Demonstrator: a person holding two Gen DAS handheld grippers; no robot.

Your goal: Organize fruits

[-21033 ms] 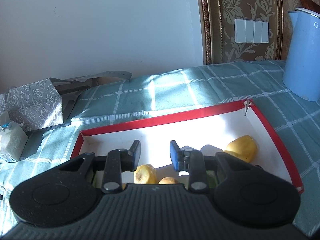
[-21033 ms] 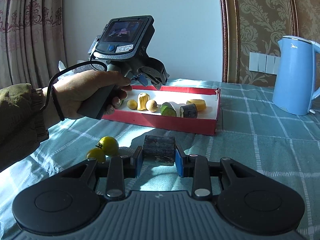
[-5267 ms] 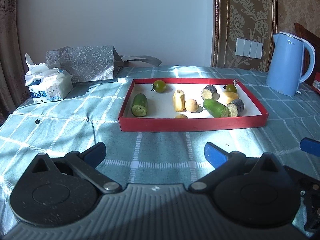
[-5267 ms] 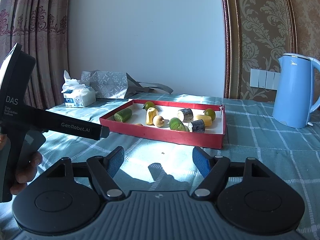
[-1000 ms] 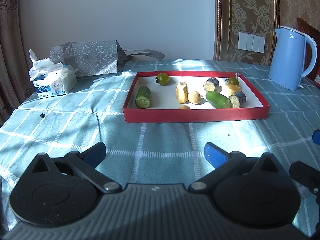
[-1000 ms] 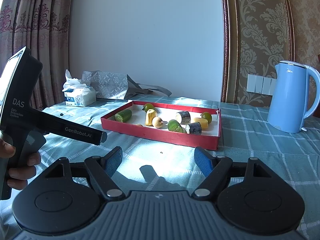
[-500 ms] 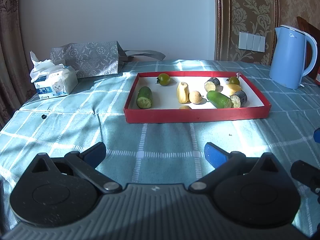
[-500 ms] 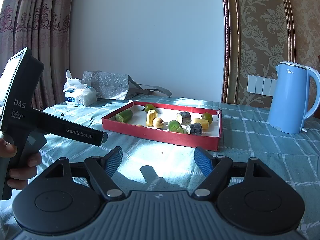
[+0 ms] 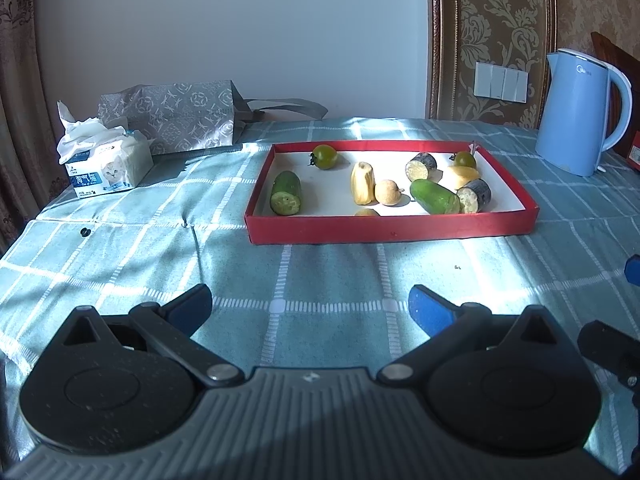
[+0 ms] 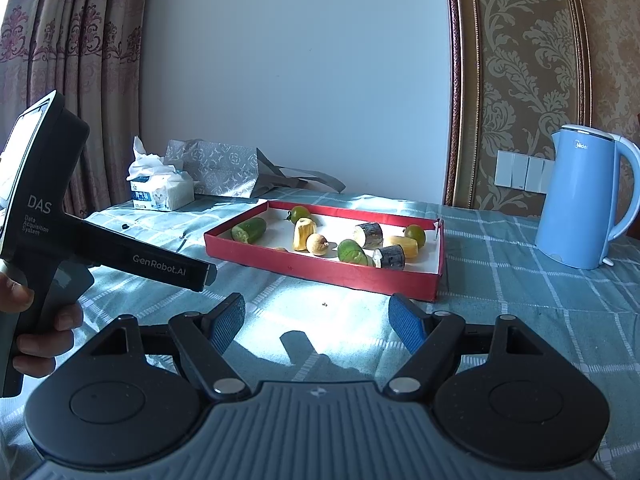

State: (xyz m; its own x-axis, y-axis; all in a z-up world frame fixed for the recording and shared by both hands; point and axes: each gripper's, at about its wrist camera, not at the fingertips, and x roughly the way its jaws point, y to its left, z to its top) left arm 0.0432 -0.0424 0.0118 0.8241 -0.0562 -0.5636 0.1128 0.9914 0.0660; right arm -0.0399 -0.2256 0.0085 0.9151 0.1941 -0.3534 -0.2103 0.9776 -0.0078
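A red tray [image 9: 392, 230] [image 10: 320, 272] with a white floor sits on the checked teal cloth, well ahead of both grippers. Inside it lie two cucumber pieces [image 9: 286, 193] [image 9: 434, 197], two green tomatoes [image 9: 325, 156] [image 9: 465, 159], a yellow fruit piece [image 9: 363, 183], a small round brown fruit [image 9: 386, 193], two dark-skinned chunks [image 9: 421, 167] [image 9: 474, 196] and a yellow piece [image 9: 461, 176]. My left gripper [image 9: 310, 306] stands open over bare cloth with nothing between its fingers. My right gripper [image 10: 316, 322] is likewise open and holds nothing.
A blue kettle [image 9: 576, 112] [image 10: 580, 196] stands at the right. A tissue pack [image 9: 104, 164] and a grey patterned bag [image 9: 172, 118] sit at the back left. In the right wrist view a hand [image 10: 36, 332] holds the left gripper's black handle [image 10: 80, 240].
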